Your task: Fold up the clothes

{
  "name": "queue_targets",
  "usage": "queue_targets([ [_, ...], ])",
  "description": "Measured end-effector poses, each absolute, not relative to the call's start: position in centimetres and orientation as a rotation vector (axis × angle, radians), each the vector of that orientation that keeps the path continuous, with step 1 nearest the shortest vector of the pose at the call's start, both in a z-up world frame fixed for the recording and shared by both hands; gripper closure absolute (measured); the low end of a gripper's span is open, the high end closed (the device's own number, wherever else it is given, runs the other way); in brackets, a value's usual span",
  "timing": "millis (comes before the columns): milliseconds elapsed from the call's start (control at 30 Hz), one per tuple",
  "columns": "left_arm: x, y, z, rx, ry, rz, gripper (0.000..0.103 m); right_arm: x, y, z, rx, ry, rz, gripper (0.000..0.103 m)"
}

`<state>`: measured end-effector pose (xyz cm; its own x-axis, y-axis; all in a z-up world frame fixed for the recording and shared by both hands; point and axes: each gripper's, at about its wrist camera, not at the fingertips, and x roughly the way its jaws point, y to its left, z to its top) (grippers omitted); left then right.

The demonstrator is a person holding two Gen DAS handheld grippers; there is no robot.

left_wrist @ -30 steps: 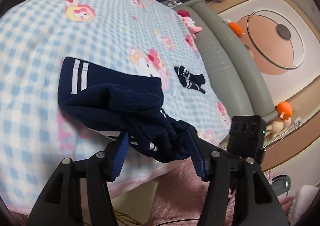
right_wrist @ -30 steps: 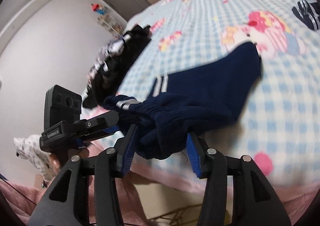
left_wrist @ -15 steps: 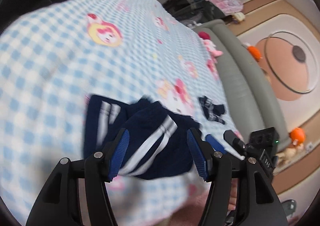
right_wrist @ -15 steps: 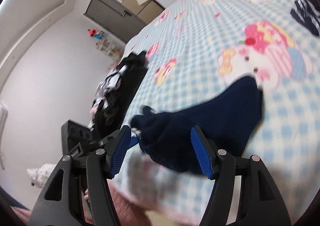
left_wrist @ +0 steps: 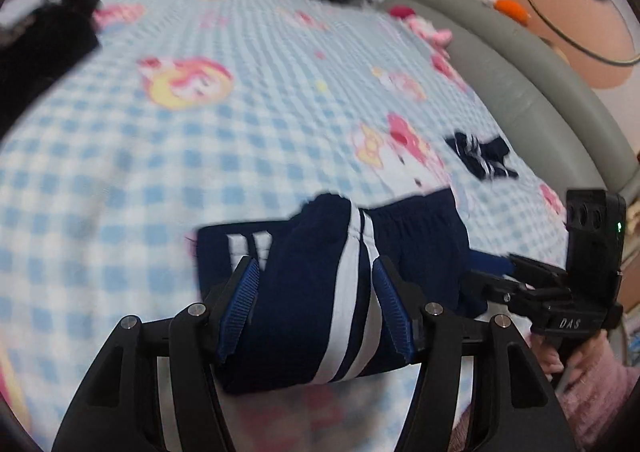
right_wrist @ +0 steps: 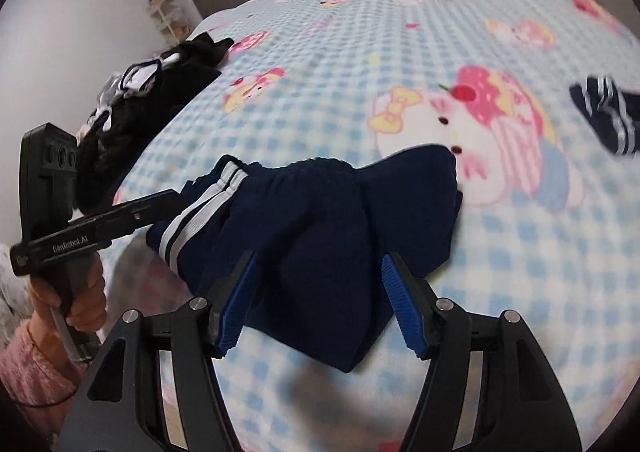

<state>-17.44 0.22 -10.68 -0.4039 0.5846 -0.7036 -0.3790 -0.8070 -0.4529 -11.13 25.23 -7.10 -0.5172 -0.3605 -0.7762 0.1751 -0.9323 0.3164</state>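
Navy shorts with white side stripes (left_wrist: pixel 320 292) lie bunched on the blue checked blanket (left_wrist: pixel 200 171). My left gripper (left_wrist: pixel 314 266) has the striped edge filling the gap between its blue pads, and its jaws are closing on the cloth. In the right wrist view the shorts (right_wrist: pixel 320 219) sit between the pads of my right gripper (right_wrist: pixel 320 260). Blanket shows beside its right pad, so the jaws stand open around the fabric. The left gripper (right_wrist: pixel 180 195) reaches into the striped end from the left, held by a hand (right_wrist: pixel 76 300).
A small navy striped garment (left_wrist: pixel 480 155) (right_wrist: pixel 604 115) lies farther up the bed to the right. A pile of black clothes (left_wrist: pixel 40 47) (right_wrist: pixel 152 99) sits at the left edge. A grey padded headboard (left_wrist: pixel 520 91) runs along the right side.
The shorts hung from both grippers at the bed's near edge. They now rest on the blanket, carried forward and down. The right jaws have widened off the cloth.
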Motion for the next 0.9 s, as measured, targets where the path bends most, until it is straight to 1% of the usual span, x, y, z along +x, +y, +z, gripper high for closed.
queue_targets([
  [67,-18.0,0.4,-11.5,-1.277,-0.29,2.171,0.045,-12.0,25.5,-7.7,1.34,-0.336,-2.426,0.038],
  [100,-18.3,0.5,-11.8,-1.298,-0.286,2.148,0.052,-12.5,25.5,-7.9,1.349,-0.349,-2.405,0.04],
  [133,-18.5,0.3,-12.1,-1.318,-0.285,2.153,0.057,-13.0,25.2,-8.1,1.355,-0.351,-2.398,0.042],
  [167,-18.6,-0.2,-12.3,-1.339,-0.315,2.145,0.069,-13.3,25.1,-8.0,1.353,-0.344,-2.397,0.049],
  [200,-18.5,-0.7,-12.2,-1.345,-0.345,2.137,0.083,-13.3,25.2,-7.8,1.346,-0.335,-2.398,0.059],
  [233,-18.1,-1.0,-11.9,-1.341,-0.359,2.137,0.085,-13.3,25.2,-7.6,1.332,-0.327,-2.4,0.073],
  [300,-16.7,-1.3,-10.3,-1.275,-0.336,2.176,0.089,-13.3,24.6,-7.1,1.304,-0.309,-2.393,0.087],
  [333,-16.1,-1.2,-9.7,-1.257,-0.314,2.196,0.09,-13.3,24.2,-6.8,1.288,-0.296,-2.389,0.09],
  [433,-14.5,-1.3,-8.1,-1.235,-0.301,2.234,0.09,-13.6,23.2,-6.2,1.25,-0.267,-2.391,0.09],
  [567,-14.6,-1.6,-9.0,-1.292,-0.318,2.241,0.09,-14.8,23.2,-7.1,1.285,-0.323,-2.394,0.09],
  [633,-15.1,-1.8,-10.4,-1.361,-0.344,2.232,0.089,-15.2,23.5,-8.2,1.324,-0.337,-2.394,0.085],
  [667,-15.4,-1.9,-11.4,-1.388,-0.349,2.232,0.086,-15.3,23.5,-8.9,1.347,-0.328,-2.396,0.083],
  [700,-15.5,-1.7,-12.2,-1.412,-0.346,2.232,0.081,-15.4,23.6,-9.7,1.373,-0.312,-2.399,0.078],
  [767,-15.7,-1.4,-13.8,-1.46,-0.339,2.232,0.079,-14.8,23.0,-9.8,1.365,-0.22,-2.439,0.078],
  [833,-15.1,-1.0,-12.5,-1.412,-0.296,2.275,0.076,-14.1,22.4,-9.5,1.347,-0.116,-2.48,0.077],
  [867,-14.7,-1.0,-11.7,-1.377,-0.272,2.3,0.072,-13.8,22.0,-9.4,1.337,-0.064,-2.5,0.077],
  [900,-14.1,-1.0,-10.3,-1.301,-0.237,2.36,0.072,-13.4,21.7,-9.3,1.326,-0.012,-2.519,0.075],
])
